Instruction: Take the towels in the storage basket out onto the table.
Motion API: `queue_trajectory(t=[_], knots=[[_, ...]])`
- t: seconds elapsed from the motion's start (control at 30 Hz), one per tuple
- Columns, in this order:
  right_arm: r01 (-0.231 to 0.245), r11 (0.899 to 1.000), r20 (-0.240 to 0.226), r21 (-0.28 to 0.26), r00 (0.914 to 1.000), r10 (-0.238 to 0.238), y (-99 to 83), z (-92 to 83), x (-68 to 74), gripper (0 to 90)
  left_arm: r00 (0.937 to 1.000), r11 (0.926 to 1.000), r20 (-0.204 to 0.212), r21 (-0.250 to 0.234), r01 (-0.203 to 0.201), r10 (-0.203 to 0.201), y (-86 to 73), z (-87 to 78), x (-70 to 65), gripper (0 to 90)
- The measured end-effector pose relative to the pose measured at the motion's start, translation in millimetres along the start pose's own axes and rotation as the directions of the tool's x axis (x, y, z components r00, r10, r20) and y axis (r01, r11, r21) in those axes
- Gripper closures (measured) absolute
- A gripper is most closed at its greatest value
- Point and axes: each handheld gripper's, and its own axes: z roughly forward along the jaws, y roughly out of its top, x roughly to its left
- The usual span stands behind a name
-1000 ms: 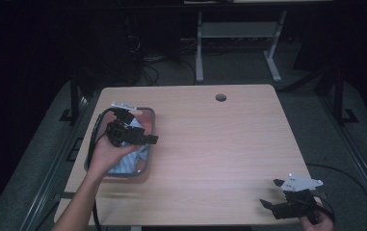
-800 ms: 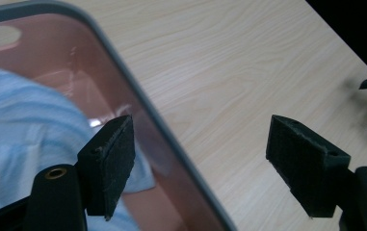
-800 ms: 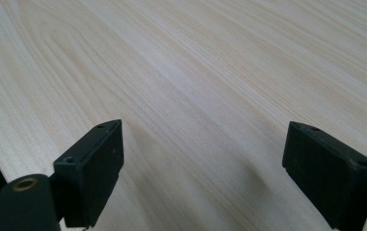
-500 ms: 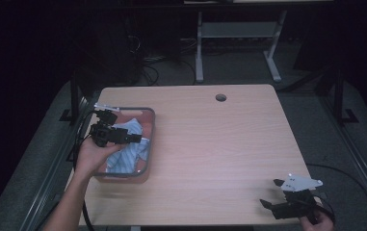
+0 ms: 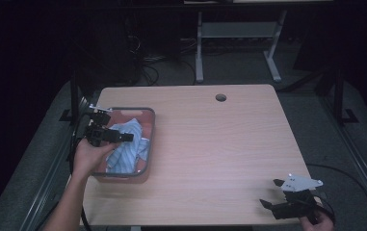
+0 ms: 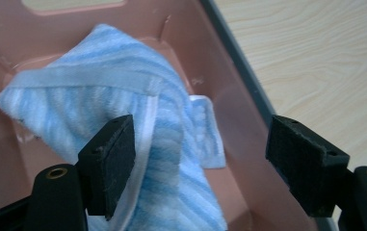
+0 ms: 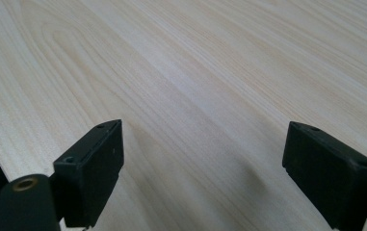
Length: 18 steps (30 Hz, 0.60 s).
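Observation:
A pink plastic bin (image 5: 148,126) (image 6: 210,62) with a dark rim sits on the left part of the wooden table (image 5: 219,144). A crumpled blue-and-white striped towel (image 5: 125,144) (image 6: 99,106) lies inside it. My left gripper (image 5: 125,137) (image 6: 200,163) hovers over the bin, open, with the towel just below its jaws and nothing held between them. My right gripper (image 5: 271,193) (image 7: 203,173) rests low at the table's front right corner, open over bare wood.
A round cable hole (image 5: 220,97) lies near the table's far edge. A white desk frame (image 5: 239,33) and cables stand on the dark floor behind. The table's front edge is close beneath my right gripper.
My left gripper has drawn back to the left over the bin, leaving the towel lying in it. The right gripper has stayed in place.

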Motion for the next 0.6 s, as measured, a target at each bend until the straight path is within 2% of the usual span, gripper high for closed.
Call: queue_trajectory(t=[0.1, 0.17, 0.37, 0.57, 0.6], knots=[[0.008, 1.000, 0.009, -0.001, 0.9999, -0.008, 0.4, -0.9, -0.1, 13.8, 0.9999, 0.9998, -0.012, 0.015, 0.009, -0.009, -1.5, 3.4, 3.7, 25.8], [0.000, 1.000, 0.004, -0.004, 1.0000, 0.000, -0.2, -0.7, -0.2, 13.8, 0.9990, 0.9992, -0.043, 0.038, 0.012, -0.010, -3.3, 7.4, 5.1, 25.5], [0.004, 1.000, -0.001, 0.002, 1.0000, -0.004, 0.9, 0.3, 1.1, 13.8, 0.9985, 0.9971, -0.049, 0.071, 0.027, -0.024, -7.3, 17.4, 9.8, 26.0], [0.006, 1.000, -0.001, 0.002, 1.0000, -0.006, 1.0, 0.4, 1.6, 13.8, 0.9959, 0.9919, -0.088, 0.123, 0.031, -0.020, -8.6, 28.7, 9.5, 26.1], [0.007, 1.000, 0.000, 0.001, 1.0000, -0.007, 1.0, 0.2, 1.5, 13.8, 0.9903, 0.9885, -0.139, 0.148, 0.029, -0.008, -8.0, 34.0, 7.1, 26.5]])
